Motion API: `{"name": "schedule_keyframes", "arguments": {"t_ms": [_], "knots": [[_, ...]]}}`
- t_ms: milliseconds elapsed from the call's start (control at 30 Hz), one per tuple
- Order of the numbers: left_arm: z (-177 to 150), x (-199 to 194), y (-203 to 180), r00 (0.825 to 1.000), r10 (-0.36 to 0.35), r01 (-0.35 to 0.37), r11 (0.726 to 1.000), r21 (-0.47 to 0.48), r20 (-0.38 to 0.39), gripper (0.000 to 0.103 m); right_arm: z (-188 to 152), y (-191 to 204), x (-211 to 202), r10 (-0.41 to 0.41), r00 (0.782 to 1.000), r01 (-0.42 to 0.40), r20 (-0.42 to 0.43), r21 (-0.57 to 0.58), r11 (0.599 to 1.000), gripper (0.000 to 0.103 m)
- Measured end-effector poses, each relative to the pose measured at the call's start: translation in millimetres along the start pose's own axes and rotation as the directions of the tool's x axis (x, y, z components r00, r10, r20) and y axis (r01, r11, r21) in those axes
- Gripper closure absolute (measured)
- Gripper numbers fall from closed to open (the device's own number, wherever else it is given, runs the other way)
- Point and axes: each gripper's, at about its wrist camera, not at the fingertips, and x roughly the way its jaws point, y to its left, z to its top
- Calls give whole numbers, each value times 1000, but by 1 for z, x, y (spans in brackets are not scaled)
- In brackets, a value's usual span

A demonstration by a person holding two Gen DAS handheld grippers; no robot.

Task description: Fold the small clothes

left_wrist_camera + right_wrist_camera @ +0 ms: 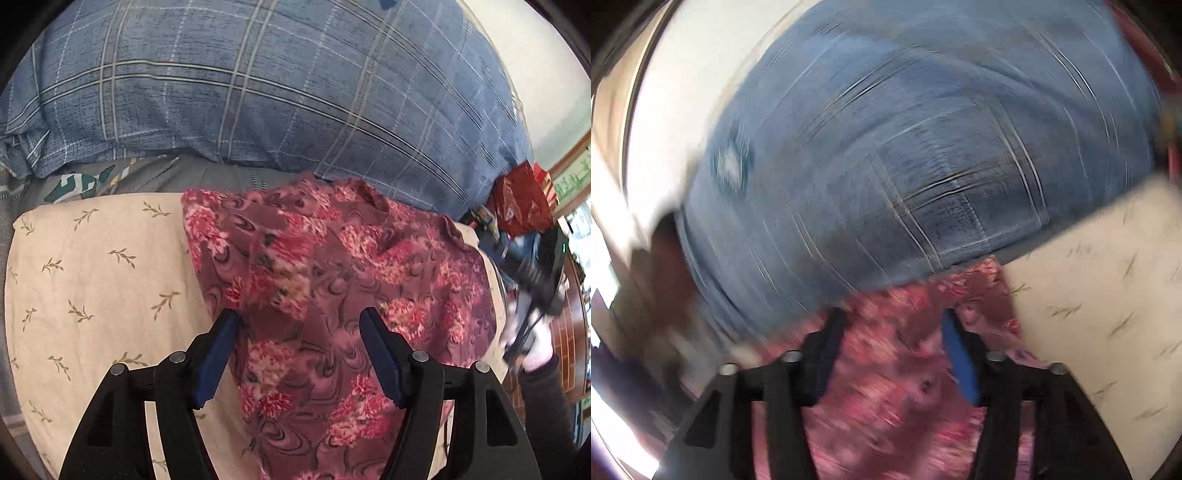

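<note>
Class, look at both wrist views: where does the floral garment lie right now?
The floral garment lies on the cream leaf-print pillow, just in front of the blue plaid bedding, beneath both open tongs.

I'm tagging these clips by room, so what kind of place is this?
Most likely a bedroom: the floral garment lies on a cream leaf-print pillow on a bed, with a bulky blue plaid duvet heaped behind it.

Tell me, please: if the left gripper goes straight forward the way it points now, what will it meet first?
Most likely the pink floral cloth: it lies directly between and ahead of the open left gripper, spread over the cream pillow. How far off it is remains unclear.
</note>
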Motion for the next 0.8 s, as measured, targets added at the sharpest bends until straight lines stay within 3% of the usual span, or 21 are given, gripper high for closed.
{"name": "schedule_keyframes", "arguments": {"t_ms": [33, 67, 133, 167, 200, 233, 267, 333, 400, 500, 600, 700, 800], "knots": [[1, 5, 1, 1000, -1, 1, 1000, -14, -6, 35, -6, 13, 4, -85, 996, 81, -26, -122, 989, 33], [3, 6, 4, 1000, -2, 2, 999, -32, -15, 35, -14, 26, 13, -192, 980, 172, -52, -261, 950, 34], [6, 13, 8, 1000, 9, -11, 997, -70, -27, 37, -23, 37, 31, -307, 949, 255, -70, -402, 879, 35], [8, 17, 10, 1000, 17, -19, 996, -86, -23, 46, -26, 38, 41, -384, 921, 318, -58, -457, 831, 35], [10, 20, 11, 999, 31, -32, 994, -103, -9, 58, -25, 37, 49, -421, 906, 352, -49, -467, 811, 36], [12, 23, 10, 999, 48, -50, 993, -105, -13, 86, -22, 33, 56, -439, 897, 373, -46, -454, 809, 39], [14, 26, 11, 998, 54, -57, 992, -109, -28, 87, -18, 30, 60, -446, 894, 382, -49, -439, 813, 45], [16, 18, 12, 999, 38, -38, 989, -145, -4, 94, -12, 19, 63, -388, 916, 322, -104, -388, 864, 100], [19, 4, 7, 998, 42, -36, 991, -129, 43, 97, -2, 18, 57, -344, 933, 285, -107, -365, 886, 99], [28, -25, 0, 989, 18, 0, 993, -120, 147, 97, 17, 18, 29, -246, 969, 221, -39, -321, 921, 100], [47, -35, 0, 977, 30, -3, 992, -125, 210, 97, 41, 5, 5, -158, 987, 163, 42, -201, 966, 100], [66, -15, 16, 978, 83, -48, 983, -178, 194, 97, 56, -21, 7, -119, 989, 125, 82, -72, 990, 100], [75, 26, 42, 986, 129, -99, 960, -261, 101, 97, 58, -51, 29, -118, 991, 115, 57, 52, 992, 100]]}}
